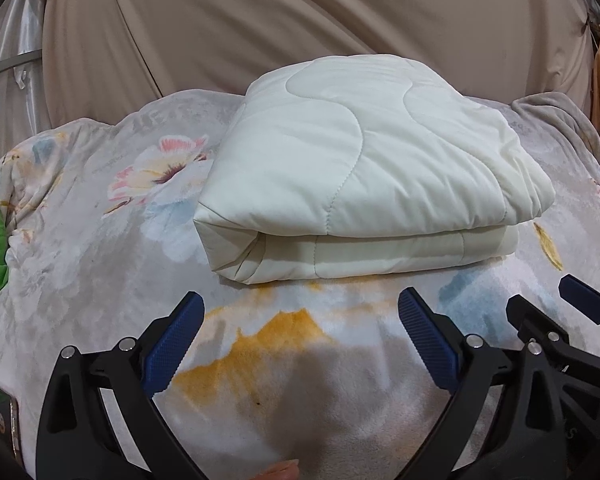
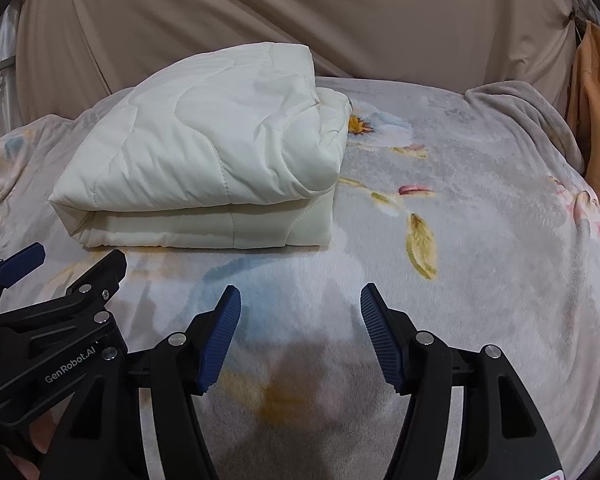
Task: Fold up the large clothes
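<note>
Both claws hover near the bed's (image 1: pixel 80 240) front edge: left gripper (image 1: pixel 300 320) and right gripper (image 2: pixel 300 312) gape wide, holding nothing. Folded cream quilt (image 1: pixel 360 160) lies mid-bed, beyond them.

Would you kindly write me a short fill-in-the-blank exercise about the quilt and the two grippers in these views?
1. The cream quilt lies ____ on the floral blanket.
2. The left gripper has its jaws ____.
3. The right gripper holds ____.
4. The pads on the fingers are ____ in colour.

Missing words: folded; open; nothing; blue
</note>
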